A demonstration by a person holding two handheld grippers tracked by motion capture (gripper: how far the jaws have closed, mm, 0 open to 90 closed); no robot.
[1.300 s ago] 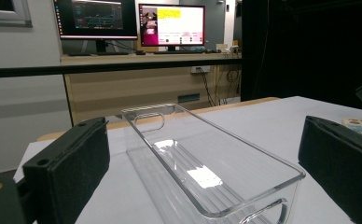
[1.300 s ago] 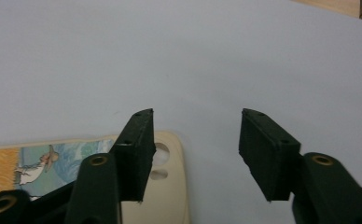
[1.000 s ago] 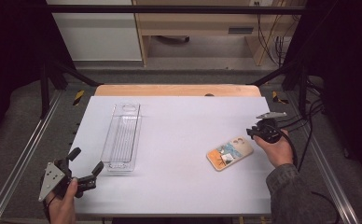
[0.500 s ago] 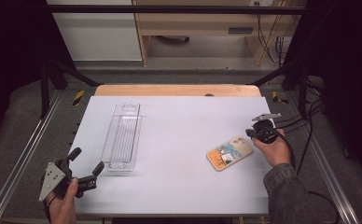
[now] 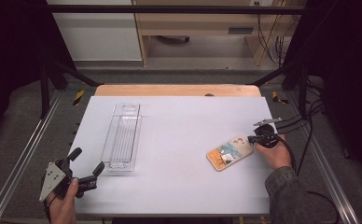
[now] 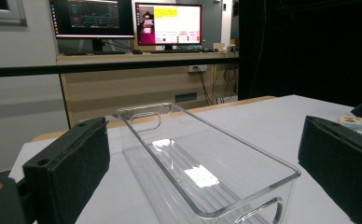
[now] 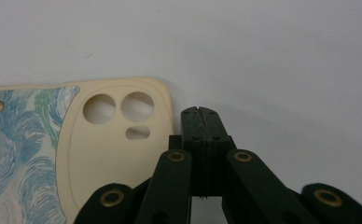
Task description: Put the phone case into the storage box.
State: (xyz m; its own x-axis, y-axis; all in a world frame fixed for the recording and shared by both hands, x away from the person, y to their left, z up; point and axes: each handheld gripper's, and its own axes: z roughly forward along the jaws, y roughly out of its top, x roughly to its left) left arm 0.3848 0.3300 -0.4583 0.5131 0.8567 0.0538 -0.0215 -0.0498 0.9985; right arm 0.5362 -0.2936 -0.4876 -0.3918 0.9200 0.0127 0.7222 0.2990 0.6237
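Grippers poised over a phone case and a clear bin

The right gripper [image 7: 201,112], jaws pressed together on nothing, nudged the phone case [image 5: 229,153] near the tabletop's right edge, seemingly to shift it; the left gripper [image 5: 85,163] waited wide open, empty, facing the clear bin [image 5: 122,136] near the left edge.

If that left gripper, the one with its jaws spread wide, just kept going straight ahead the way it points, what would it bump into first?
Most likely the clear plastic oblong tray: its near end lies straight ahead between the left gripper's open jaws, though depth is hard to judge.
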